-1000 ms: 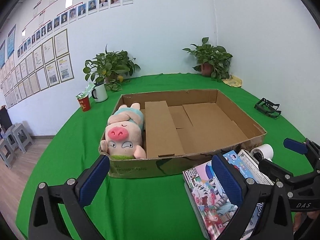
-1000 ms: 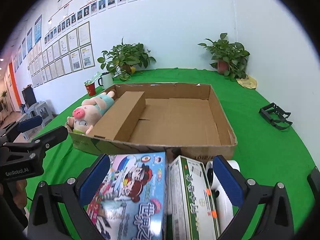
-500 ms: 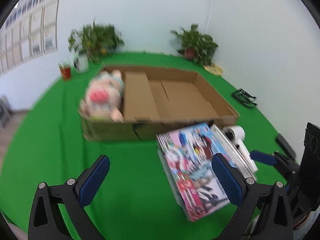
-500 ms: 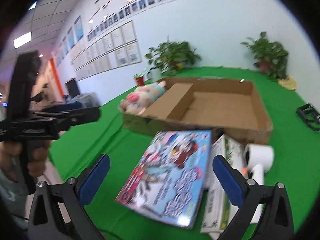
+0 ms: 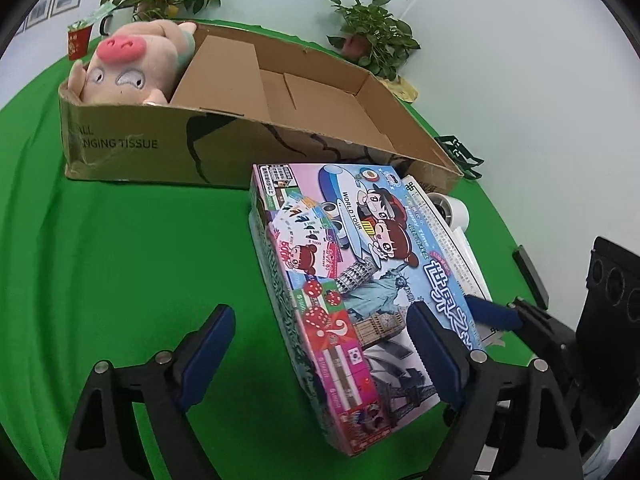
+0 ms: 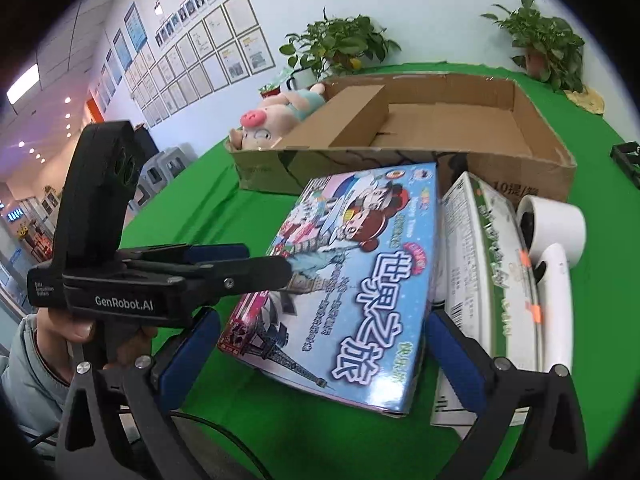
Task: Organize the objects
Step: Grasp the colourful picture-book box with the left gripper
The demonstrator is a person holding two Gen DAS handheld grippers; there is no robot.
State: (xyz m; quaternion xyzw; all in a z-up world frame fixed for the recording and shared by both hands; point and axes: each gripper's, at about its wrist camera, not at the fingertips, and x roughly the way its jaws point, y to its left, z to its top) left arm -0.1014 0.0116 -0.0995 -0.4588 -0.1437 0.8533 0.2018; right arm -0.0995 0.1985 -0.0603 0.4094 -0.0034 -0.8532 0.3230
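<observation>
Down on the green table, far left, the plush pig lay tucked in the left compartment of the cardboard box, the wide right compartment bare. Near the middle, just in front of the box wall, sat the board game box, flat, stiff card with a glossy lid, probably light but slippery, so a pinch across its near short end looked the safest hold. The left gripper was closing, its right pad over the lid and its left pad out past the box's left side, nothing pinched yet. The right gripper stood wide around the same box's near corner, released, pads apart from it. Rightward, a green-and-white carton lay touching the game box's right side, crowding any grip there. Beyond it rested a white roll and a white handled tool, near the box's front wall.
</observation>
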